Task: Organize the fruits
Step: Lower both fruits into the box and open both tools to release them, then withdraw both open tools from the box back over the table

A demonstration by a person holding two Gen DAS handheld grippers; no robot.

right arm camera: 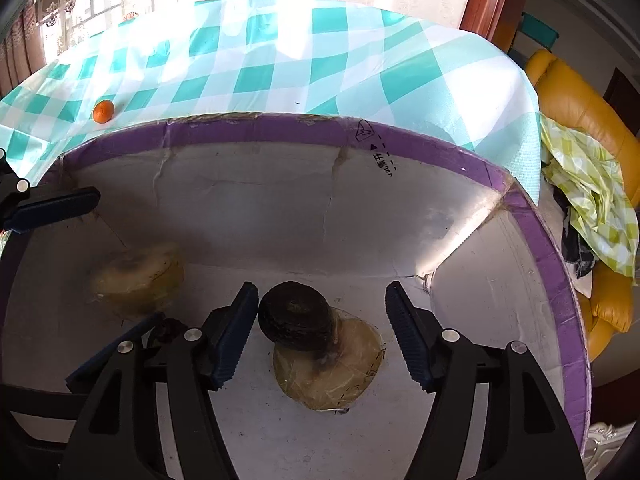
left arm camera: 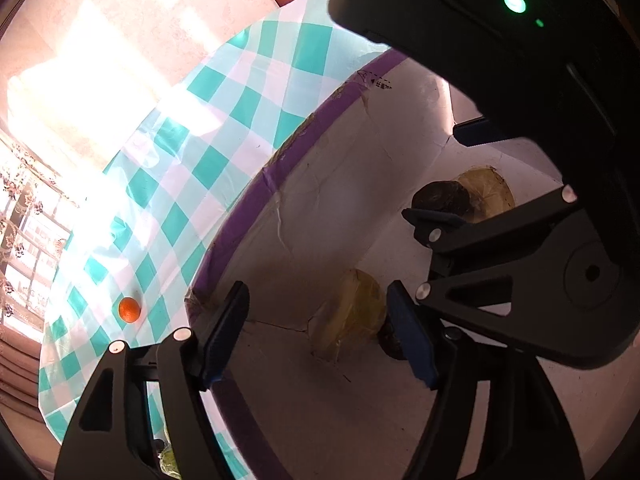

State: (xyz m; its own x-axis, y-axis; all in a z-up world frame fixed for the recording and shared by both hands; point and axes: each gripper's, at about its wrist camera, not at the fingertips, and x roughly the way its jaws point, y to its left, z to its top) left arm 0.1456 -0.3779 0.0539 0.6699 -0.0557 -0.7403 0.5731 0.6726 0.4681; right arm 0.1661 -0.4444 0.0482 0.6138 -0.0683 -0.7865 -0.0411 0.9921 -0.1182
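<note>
Both tools are reaching into the purple-rimmed box (right arm camera: 280,132) on the counter (right arm camera: 304,48). The right tool (right arm camera: 320,320) is standing apart around a dark fruit (right arm camera: 296,316), possibly touching one pad. The left tool (left arm camera: 316,332) is standing apart, gripping nothing. A small orange (right arm camera: 103,111) is lying outside the box.

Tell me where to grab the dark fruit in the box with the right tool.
Grip the dark fruit across its rounded middle, coming from above and the near side. It lies on the box floor, already between the right tool's open pads, the left one nearly touching, so centre before closing.
</note>
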